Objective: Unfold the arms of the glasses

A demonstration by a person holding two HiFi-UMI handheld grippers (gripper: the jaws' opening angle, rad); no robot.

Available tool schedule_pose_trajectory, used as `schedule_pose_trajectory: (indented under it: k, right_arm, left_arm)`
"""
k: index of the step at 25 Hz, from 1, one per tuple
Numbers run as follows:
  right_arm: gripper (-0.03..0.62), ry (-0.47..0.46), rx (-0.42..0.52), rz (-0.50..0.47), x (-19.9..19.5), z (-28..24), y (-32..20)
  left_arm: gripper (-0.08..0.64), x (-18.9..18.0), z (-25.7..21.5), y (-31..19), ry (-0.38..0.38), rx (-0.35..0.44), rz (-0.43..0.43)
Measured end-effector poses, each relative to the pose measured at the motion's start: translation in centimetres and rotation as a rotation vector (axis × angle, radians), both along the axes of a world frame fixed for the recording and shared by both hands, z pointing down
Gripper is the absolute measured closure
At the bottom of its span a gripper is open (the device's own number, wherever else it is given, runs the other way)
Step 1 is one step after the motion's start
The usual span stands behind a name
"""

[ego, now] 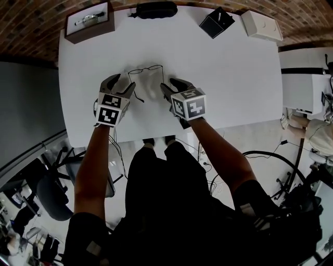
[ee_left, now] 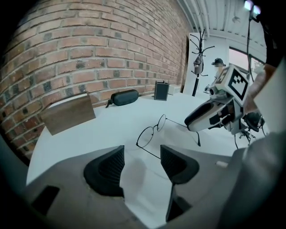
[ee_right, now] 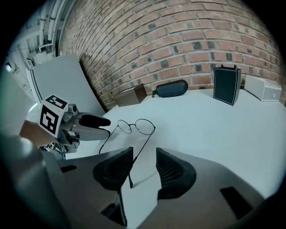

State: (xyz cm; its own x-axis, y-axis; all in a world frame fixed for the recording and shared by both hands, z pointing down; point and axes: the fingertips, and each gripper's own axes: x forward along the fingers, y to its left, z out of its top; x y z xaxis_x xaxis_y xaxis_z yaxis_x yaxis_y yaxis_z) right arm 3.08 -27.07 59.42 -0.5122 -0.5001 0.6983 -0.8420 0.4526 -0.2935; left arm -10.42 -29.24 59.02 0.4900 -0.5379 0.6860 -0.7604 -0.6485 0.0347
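Glasses (ee_left: pixel 146 136) lie unfolded between the left tongs (ee_left: pixel 142 163) and right tongs (ee_right: pixel 144 167).

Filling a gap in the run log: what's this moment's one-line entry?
glasses: on table, both arms out | left gripper: jaws open, beside one arm tip | right gripper: jaws open around other arm tip

Table (ego: pixel 234 78): carries everything; the person stands at its 6 o'clock edge.
Glasses (ego: pixel 145 68): mid-table, lenses toward 12 o'clock, arms running back toward 6.
Left gripper (ego: pixel 124 83): at the glasses' 7 o'clock, beside one arm.
Right gripper (ego: pixel 170 85): at their 5 o'clock, the other arm's end between its parted jaws.
Wooden box (ego: pixel 89 21): 10 o'clock corner.
Glasses case (ego: pixel 155 9): 12 o'clock edge.
Upright box (ego: pixel 216 22): 1 o'clock, between case and flat box.
Flat box (ego: pixel 261 25): 2 o'clock corner.
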Motion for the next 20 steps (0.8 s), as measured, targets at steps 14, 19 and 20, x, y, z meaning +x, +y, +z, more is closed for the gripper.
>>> schedule_pose_trajectory:
  k: [14, 19, 20]
  right_arm:
    - [0.453, -0.099, 0.185, 0.003, 0.0, -8.6, 0.7]
    - [0.525, -0.103, 0.263, 0.0, 0.5, -12.6, 1.5]
    - [0.541, -0.107, 0.278, 0.008, 0.6, -13.3, 1.6]
  left_arm:
    - [0.308, -2.5, -8.6, 4.0, 0.32, 0.087, -0.328]
    - [0.472, -2.4, -12.5, 5.7, 0.367, 0.165, -0.396]
    - [0.496, -2.8, -13.2, 5.9, 0.346, 0.194, -0.418]
